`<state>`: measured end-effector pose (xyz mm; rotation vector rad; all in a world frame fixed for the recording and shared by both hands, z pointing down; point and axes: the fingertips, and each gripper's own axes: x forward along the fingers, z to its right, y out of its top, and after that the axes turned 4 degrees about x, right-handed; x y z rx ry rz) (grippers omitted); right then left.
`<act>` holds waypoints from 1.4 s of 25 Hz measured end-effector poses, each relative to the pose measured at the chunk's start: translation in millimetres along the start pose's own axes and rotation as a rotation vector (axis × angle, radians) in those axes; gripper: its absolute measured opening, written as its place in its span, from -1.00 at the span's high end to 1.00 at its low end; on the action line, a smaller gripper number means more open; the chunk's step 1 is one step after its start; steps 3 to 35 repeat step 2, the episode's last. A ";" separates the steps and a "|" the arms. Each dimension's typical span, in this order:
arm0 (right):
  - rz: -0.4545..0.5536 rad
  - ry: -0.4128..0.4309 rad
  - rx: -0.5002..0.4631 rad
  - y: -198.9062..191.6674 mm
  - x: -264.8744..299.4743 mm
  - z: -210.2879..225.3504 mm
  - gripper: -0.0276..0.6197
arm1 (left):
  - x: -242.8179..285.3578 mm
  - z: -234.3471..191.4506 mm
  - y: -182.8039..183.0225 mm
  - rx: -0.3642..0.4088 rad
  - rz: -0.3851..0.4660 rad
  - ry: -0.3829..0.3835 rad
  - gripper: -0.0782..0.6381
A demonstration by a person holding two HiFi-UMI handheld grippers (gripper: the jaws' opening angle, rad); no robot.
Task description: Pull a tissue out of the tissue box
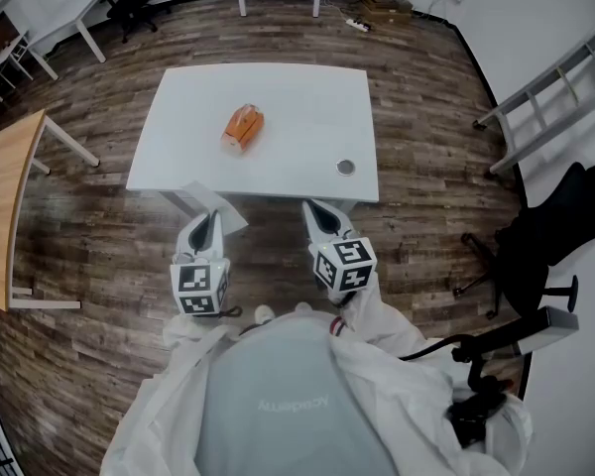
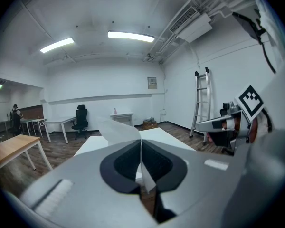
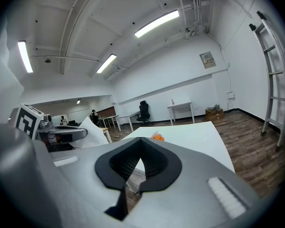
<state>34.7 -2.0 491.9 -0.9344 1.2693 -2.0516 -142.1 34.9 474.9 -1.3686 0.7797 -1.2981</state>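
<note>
Two grippers are held side by side at the near edge of the white table, above the wooden floor.

The left gripper has its jaws pressed together on a tissue. In the left gripper view the pads of that gripper meet along a thin line. The tissue fans up above the tips as a pale, slightly see-through sheet, and a narrow white corner of it hangs down behind the pads. From the head view it is a flat white sheet spread under and beside the jaws, across the table's edge. In the right gripper view it stands as a white peak next to the left gripper's body.

The right gripper has its jaws closed tip to tip with nothing between them. In the right gripper view only table and floor show through the hollow under the tips.

The tissue box lies well ahead of both pairs of jaws, near the middle of the table and a little to the left, apart from the pulled sheet. It is a small orange pack set at a slant, paler at its near end. It appears as a small orange spot just over the right jaws. A small round object sits on the table toward the right front.
</note>
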 end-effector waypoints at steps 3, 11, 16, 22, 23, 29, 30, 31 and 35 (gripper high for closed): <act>0.001 0.003 0.000 -0.4 -0.1 -0.5 0.92 | -0.4 -1.9 -1.4 0.002 -0.001 0.009 0.78; 0.001 0.003 0.000 -0.4 -0.1 -0.5 0.92 | -0.4 -1.9 -1.4 0.002 -0.001 0.009 0.78; 0.001 0.003 0.000 -0.4 -0.1 -0.5 0.92 | -0.4 -1.9 -1.4 0.002 -0.001 0.009 0.78; 0.001 0.003 0.000 -0.4 -0.1 -0.5 0.92 | -0.4 -1.9 -1.4 0.002 -0.001 0.009 0.78; 0.001 0.003 0.000 -0.4 -0.1 -0.5 0.92 | -0.4 -1.9 -1.4 0.002 -0.001 0.009 0.78; 0.001 0.003 0.000 -0.4 -0.1 -0.5 0.92 | -0.4 -1.9 -1.4 0.002 -0.001 0.009 0.78; 0.001 0.003 0.000 -0.4 -0.1 -0.5 0.92 | -0.4 -1.9 -1.4 0.002 -0.001 0.009 0.78; 0.001 0.003 0.000 -0.4 -0.1 -0.5 0.92 | -0.4 -1.9 -1.4 0.002 -0.001 0.009 0.78; 0.001 0.003 0.000 -0.4 -0.1 -0.5 0.92 | -0.4 -1.9 -1.4 0.002 -0.001 0.009 0.78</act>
